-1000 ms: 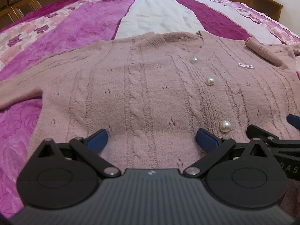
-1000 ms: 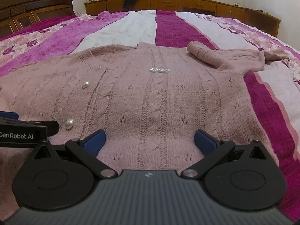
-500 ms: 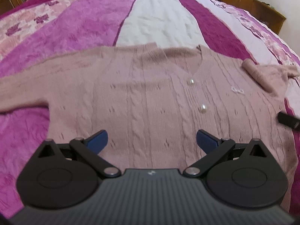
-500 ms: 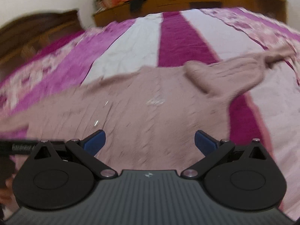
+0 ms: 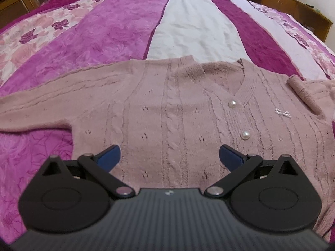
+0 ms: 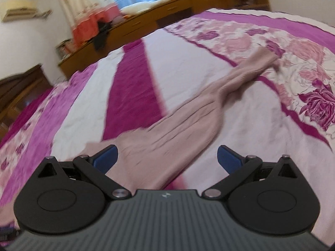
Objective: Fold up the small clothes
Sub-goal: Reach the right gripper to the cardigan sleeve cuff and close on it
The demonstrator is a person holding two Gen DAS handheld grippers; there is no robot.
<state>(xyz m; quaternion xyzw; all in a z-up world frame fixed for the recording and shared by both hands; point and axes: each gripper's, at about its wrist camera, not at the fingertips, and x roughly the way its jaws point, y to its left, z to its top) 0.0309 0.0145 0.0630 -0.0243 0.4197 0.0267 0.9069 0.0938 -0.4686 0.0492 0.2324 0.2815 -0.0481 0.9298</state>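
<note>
Right gripper point(image 6: 166, 156) has swung off the body onto the cardigan's sleeve point(image 6: 188, 119); fingers spread, empty, sleeve between them. Left gripper point(image 5: 169, 156) hovers released over pink cardigan point(image 5: 167, 113), flat on bed point(image 5: 188, 31).

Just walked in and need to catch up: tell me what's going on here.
A person with a two-finger gripper in each hand is setting up to fold a pink knit cardigan spread face up on a striped purple bedspread. Nothing is folded or gripped yet. The left gripper hangs open over the cardigan's lower front, near the pearl buttons. The right gripper is open and points along the outstretched sleeve on that side; that view is blurred.
</note>
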